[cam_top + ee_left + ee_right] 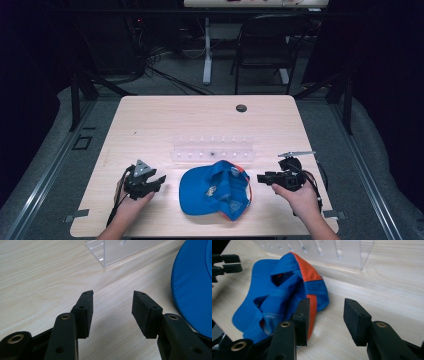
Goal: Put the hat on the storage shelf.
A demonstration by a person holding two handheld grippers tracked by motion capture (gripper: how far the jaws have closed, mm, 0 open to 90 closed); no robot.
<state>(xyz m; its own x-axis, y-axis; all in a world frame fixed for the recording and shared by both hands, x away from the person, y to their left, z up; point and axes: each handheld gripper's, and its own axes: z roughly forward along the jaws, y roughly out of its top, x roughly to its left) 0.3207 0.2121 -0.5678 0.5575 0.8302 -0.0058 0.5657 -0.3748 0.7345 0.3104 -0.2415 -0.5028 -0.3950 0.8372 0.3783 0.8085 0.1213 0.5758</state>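
Note:
A blue cap [215,190] with orange trim lies crumpled near the table's front middle, brim towards the left. My left gripper [159,179] rests just left of the brim [192,287], jaws open with bare wood between them [112,311]. My right gripper [261,177] sits just right of the cap [287,292], jaws open and empty [325,320], close to the orange edge. In the right gripper view the left gripper [227,263] appears beyond the cap.
A clear acrylic rack [212,149] with several pegs stands on the light wood table [150,120] just behind the cap [120,250] [324,252]. A round grommet [241,108] sits far back. A folding chair [265,45] stands beyond the table.

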